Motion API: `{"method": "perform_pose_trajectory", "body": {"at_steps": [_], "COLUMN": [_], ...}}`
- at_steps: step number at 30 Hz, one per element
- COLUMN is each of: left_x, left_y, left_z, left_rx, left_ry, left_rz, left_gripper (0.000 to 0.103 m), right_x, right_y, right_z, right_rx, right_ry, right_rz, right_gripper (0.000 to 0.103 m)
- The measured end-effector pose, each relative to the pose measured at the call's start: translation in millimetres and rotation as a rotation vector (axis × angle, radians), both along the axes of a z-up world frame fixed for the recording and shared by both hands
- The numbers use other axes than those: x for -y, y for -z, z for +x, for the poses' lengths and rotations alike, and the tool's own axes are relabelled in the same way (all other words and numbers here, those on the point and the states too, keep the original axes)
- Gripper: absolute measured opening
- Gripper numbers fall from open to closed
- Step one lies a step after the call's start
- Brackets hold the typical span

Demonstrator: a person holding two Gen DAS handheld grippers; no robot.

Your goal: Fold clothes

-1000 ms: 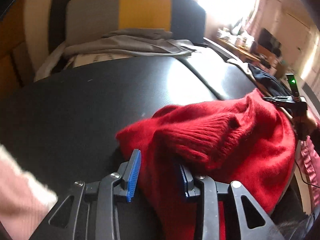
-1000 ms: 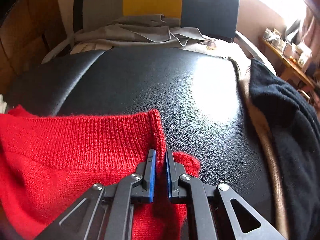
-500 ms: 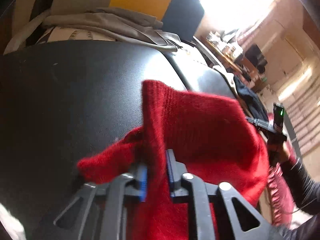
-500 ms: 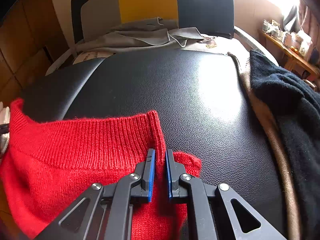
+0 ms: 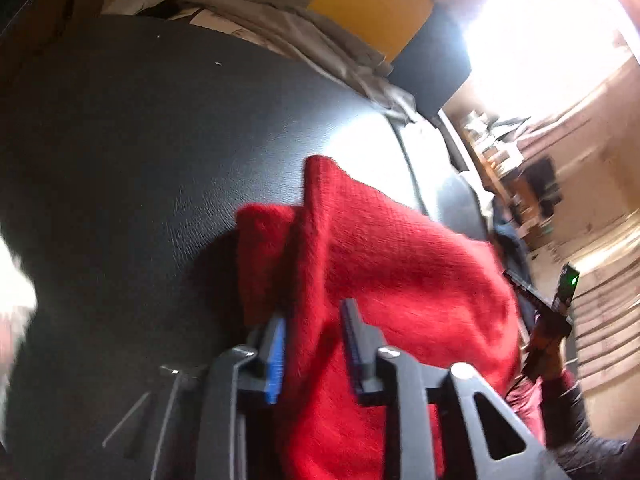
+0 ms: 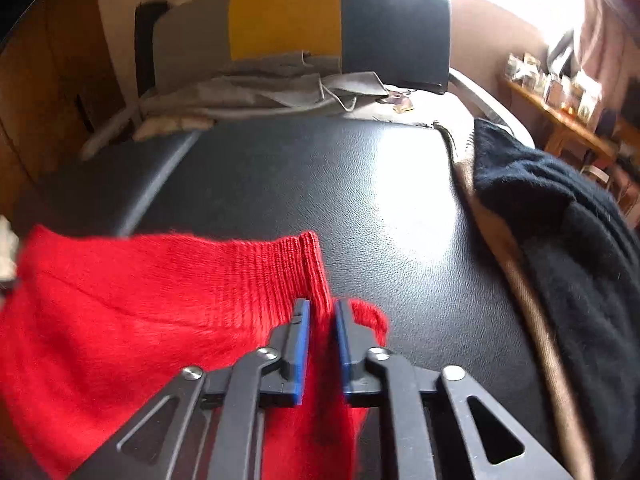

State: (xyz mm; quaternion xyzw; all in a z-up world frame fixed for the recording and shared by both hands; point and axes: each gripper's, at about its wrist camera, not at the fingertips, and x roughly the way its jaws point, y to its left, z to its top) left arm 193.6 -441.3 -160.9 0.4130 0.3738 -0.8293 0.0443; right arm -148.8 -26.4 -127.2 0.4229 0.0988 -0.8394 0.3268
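Observation:
A red knitted sweater [image 5: 400, 280] hangs between both grippers above a black leather surface [image 5: 140, 160]. My left gripper [image 5: 314, 320] is shut on a bunched fold of the sweater, which rises in a peak above the blue pads. In the right wrist view my right gripper [image 6: 320, 312] is shut on the sweater's ribbed hem corner [image 6: 312, 264], and the rest of the sweater [image 6: 120, 320] stretches away to the left. The right gripper also shows in the left wrist view [image 5: 556, 300] at the far right, held by a hand.
A dark blue and black garment [image 6: 560, 240] lies on the right of the leather surface [image 6: 300, 184], over a tan one [image 6: 516, 264]. Grey cloth [image 6: 280, 92] is piled at the back below a grey, yellow and black chair back [image 6: 288, 16]. A cluttered shelf [image 6: 560, 92] stands at the right.
My left gripper closed on the sweater's fold and lifted it, turning so the view tilts. The sweater now hangs stretched between the grippers. My right gripper kept its hold on the hem corner.

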Motion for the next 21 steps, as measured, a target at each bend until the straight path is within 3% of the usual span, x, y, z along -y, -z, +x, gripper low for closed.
{"method": "perform_pose_trajectory", "body": {"at_steps": [1,3,7,10,11,13,15,17,19,21], "left_x": [-4.7,-14.1,-35.3,-44.5,-45.7,-48.2,-46.7,-49.3,-48.6,-41.8], "left_y": [-0.7,-2.2,1.3,2.0,2.0,2.1,-1.9,-2.9,2.5,3.3], "left_z": [4.5,13.4,32.6,41.8,42.9,45.2,53.1,63.0,69.2,75.5], "left_rx": [-0.003,-0.008,0.009,0.016,0.031,0.06,0.087,0.129,0.158,0.166], "left_ry": [0.005,0.014,0.028,0.019,0.014,0.004,0.008,0.024,0.019,-0.017], "left_rz": [-0.003,-0.009,-0.051,-0.074,-0.087,-0.113,-0.132,-0.204,-0.222,-0.208], "left_gripper": [0.036,0.037,0.038,0.036,0.024,0.007,0.005,0.005,0.006,0.01], "right_x": [-8.2,-29.5,-68.0,-77.6,-77.4,-66.8,-52.0,-42.7,-47.1,-58.7], "right_y": [-4.7,-10.1,-1.7,15.7,21.9,29.2,23.5,15.9,19.8,32.1], "right_z": [2.2,8.7,30.4,47.0,52.0,65.5,81.7,101.6,106.0,103.3], "right_rx": [0.015,0.065,0.165,0.194,0.198,0.164,0.058,-0.07,-0.091,-0.051], "right_ry": [0.003,-0.002,-0.016,-0.025,-0.028,-0.063,-0.098,-0.14,-0.132,-0.106], "right_rz": [-0.032,-0.092,-0.139,-0.105,-0.087,-0.025,0.095,0.246,0.324,0.329], "right_gripper": [0.043,0.052,0.052,0.052,0.051,0.021,0.015,0.01,0.008,0.008]}}
